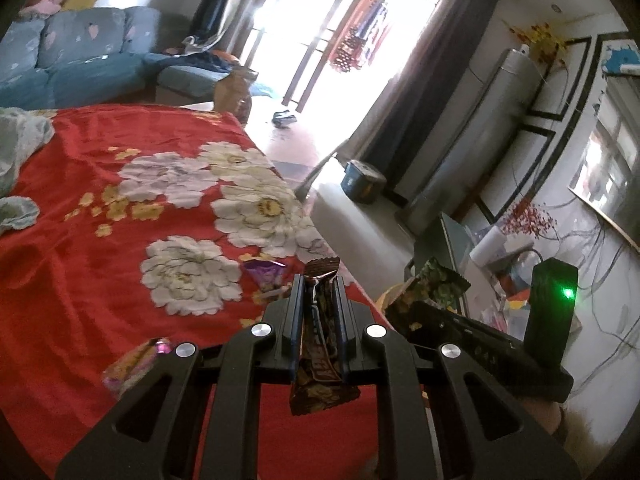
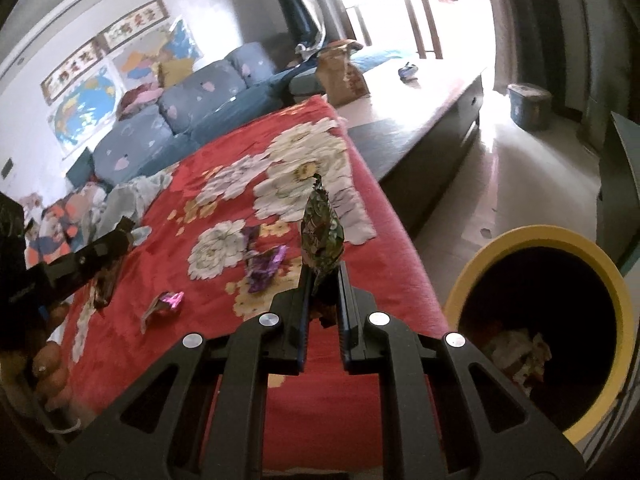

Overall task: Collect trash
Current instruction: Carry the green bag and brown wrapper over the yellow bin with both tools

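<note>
Now | brown wrapper (image 1: 320,344) lengthwise along left hand-held gripper (image 1: 318,284) | tip forward

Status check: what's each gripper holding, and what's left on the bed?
Left gripper shut on brown wrapper. Right gripper shut on green wrapper. Purple wrappers on bedspread. Yellow-rimmed bin unobstructed.

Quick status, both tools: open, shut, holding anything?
Left tool: shut on a brown foil snack wrapper.
Right tool: shut on a green patterned foil wrapper.
</note>
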`<state>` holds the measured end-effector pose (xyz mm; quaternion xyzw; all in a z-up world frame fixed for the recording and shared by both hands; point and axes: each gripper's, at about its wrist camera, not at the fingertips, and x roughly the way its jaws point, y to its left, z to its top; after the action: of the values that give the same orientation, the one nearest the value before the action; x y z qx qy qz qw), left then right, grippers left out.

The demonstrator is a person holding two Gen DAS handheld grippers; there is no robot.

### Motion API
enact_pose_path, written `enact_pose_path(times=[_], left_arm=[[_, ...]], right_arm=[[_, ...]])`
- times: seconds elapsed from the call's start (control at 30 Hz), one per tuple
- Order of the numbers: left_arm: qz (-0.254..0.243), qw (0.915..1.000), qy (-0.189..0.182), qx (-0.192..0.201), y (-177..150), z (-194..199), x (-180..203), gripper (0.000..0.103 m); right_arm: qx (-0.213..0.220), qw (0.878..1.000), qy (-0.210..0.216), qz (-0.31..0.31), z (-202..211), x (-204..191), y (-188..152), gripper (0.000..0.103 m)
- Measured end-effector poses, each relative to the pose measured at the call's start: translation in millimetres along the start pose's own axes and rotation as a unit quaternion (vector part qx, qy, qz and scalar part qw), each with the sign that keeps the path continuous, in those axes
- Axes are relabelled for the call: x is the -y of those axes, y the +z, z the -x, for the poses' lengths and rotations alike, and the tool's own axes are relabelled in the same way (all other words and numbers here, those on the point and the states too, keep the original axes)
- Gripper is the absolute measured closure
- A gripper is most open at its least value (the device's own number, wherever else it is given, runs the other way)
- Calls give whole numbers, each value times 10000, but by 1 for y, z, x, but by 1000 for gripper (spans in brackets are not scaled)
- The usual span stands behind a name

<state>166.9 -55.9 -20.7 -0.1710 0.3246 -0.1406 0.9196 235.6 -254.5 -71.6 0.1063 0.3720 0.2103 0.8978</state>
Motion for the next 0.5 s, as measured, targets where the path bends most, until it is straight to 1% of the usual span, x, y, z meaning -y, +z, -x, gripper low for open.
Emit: enact_pose_path(times=[0.2, 0.5], left_arm=[[-233, 9996, -119, -98, -1, -14, 22, 89], [-519, 9977, -308, -294, -5, -34, 50, 89]], right_arm=[[105, 9995, -211, -229, 7, 26, 0, 95], [221, 9969, -391, -643, 14, 60, -2, 95]])
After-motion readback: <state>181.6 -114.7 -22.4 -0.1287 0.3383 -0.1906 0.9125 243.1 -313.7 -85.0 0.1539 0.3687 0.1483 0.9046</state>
